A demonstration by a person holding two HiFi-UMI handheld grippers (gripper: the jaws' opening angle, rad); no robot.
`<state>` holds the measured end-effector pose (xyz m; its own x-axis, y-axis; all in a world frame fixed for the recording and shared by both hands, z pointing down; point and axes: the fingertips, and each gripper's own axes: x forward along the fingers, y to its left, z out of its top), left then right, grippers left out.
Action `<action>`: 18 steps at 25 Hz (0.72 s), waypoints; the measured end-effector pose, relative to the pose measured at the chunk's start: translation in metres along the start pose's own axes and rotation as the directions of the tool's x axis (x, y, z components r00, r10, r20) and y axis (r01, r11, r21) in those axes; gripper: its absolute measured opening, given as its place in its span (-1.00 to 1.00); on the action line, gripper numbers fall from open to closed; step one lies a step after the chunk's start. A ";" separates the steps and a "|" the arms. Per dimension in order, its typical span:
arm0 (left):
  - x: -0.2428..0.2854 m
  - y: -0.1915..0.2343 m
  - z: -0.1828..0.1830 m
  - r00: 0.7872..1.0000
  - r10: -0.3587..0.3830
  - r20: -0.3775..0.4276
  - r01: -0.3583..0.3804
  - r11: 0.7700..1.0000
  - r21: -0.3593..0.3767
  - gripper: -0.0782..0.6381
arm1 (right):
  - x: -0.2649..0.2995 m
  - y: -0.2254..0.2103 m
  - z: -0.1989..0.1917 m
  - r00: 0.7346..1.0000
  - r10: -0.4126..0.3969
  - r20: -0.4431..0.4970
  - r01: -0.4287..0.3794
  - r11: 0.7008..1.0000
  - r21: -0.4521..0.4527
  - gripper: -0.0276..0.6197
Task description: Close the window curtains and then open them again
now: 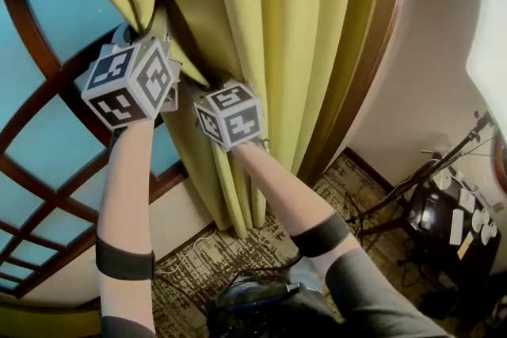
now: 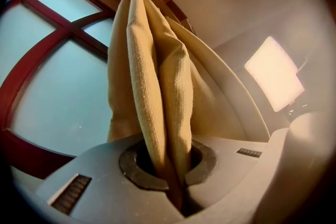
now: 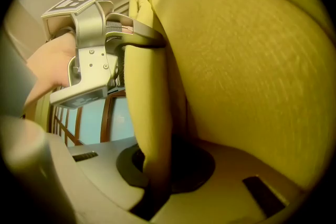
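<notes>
The curtain (image 1: 277, 28) was a heavy yellow-green cloth with a fine woven texture. It was gathered into thick vertical folds and hung at the right side of the window (image 1: 55, 131), just beside the dark wooden frame (image 1: 360, 75). Its lower edge reached near the patterned carpet (image 1: 238, 249).

The left gripper (image 2: 173, 168) had its jaws pressed together on a narrow fold of the curtain, and the cloth rose up from between them. The right gripper (image 3: 155, 176) was also clamped on a fold, lower and more to the right, close to the left one. The rest of the curtain bulged beside it.

The print that could be seen was the black-and-white square markers on the two cubes; they were patterns, not words.

The window had pale blue frosted panes between reddish-brown bars, some of them curved. In the head view the cubes and the folds covered the jaws. To the right stood a dark stand (image 1: 428, 170) and a low dark table (image 1: 444, 249) with small white things on it. A white cable (image 1: 190, 249) lay on the carpet below the window. A bright light panel (image 2: 273, 73) shone at the right.
</notes>
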<state>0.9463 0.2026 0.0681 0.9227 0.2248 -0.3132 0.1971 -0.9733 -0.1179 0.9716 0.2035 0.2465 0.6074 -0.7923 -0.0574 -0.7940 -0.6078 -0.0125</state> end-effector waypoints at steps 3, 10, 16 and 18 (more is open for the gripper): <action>0.008 -0.002 0.006 1.000 0.027 0.012 -0.027 1.000 0.003 -0.77 | 0.000 -0.007 0.007 1.000 0.017 0.011 -0.017 1.000 0.004 -0.83; 0.040 -0.033 0.015 0.999 0.047 0.023 -0.048 0.998 0.029 -0.77 | -0.014 -0.049 0.025 0.998 0.032 0.052 -0.034 0.999 0.040 -0.83; 0.069 -0.059 0.022 0.998 0.049 0.028 -0.050 0.998 0.028 -0.77 | -0.029 -0.087 0.040 0.997 0.018 0.076 -0.021 0.999 0.039 -0.83; 0.078 -0.068 0.023 0.998 0.052 0.033 -0.052 0.998 0.019 -0.77 | -0.035 -0.100 0.043 0.996 0.011 0.085 -0.014 0.999 0.035 -0.83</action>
<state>0.9977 0.2871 0.0303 0.9200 0.1757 -0.3502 0.1424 -0.9826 -0.1190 1.0288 0.2944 0.2065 0.5941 -0.7917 -0.1424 -0.8030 -0.5941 -0.0470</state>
